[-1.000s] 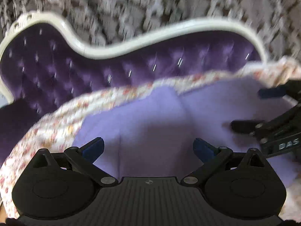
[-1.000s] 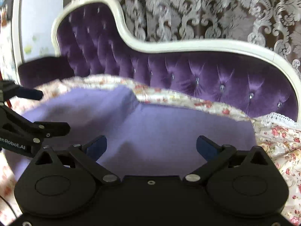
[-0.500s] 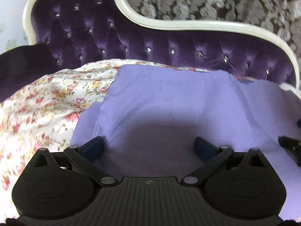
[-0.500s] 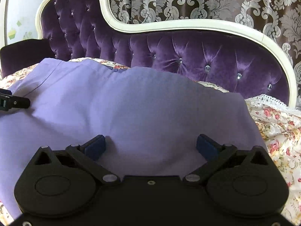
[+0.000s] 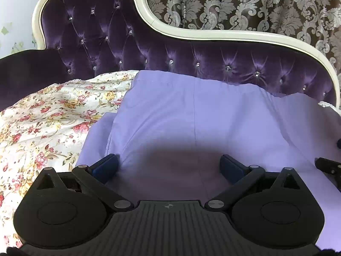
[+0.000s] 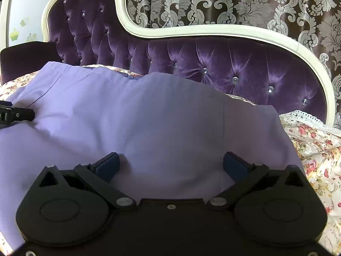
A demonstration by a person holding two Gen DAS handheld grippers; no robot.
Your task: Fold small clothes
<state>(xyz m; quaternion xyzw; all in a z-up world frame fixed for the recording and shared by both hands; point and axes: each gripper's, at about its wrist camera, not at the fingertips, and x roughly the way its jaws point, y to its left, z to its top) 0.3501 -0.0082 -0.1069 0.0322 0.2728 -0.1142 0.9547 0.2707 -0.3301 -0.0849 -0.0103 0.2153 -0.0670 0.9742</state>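
Observation:
A lavender garment [image 5: 191, 115] lies spread on a floral sheet [image 5: 42, 123], its far edge against the purple sofa back. My left gripper [image 5: 169, 166] stands open low over the garment's near left part, fingers wide apart with bare cloth between them. In the right wrist view the same lavender garment [image 6: 149, 123] fills the middle, and my right gripper [image 6: 171, 164] is open over its near right part. The left gripper's fingertip [image 6: 21, 114] shows at that view's left edge; the right gripper's fingertip [image 5: 328, 164] shows at the left view's right edge.
A tufted purple sofa back [image 5: 191, 59] with a cream frame [image 5: 213, 35] rises behind the garment. A patterned curtain [image 6: 234, 2] hangs beyond it. The floral sheet with a lace edge [image 6: 309, 117] extends to the right, and a dark armrest [image 5: 27, 72] sits at the left.
Both grippers have drawn back and lowered toward the garment's near edge. The garment now lies flatter and wider, and the two grippers have moved apart sideways.

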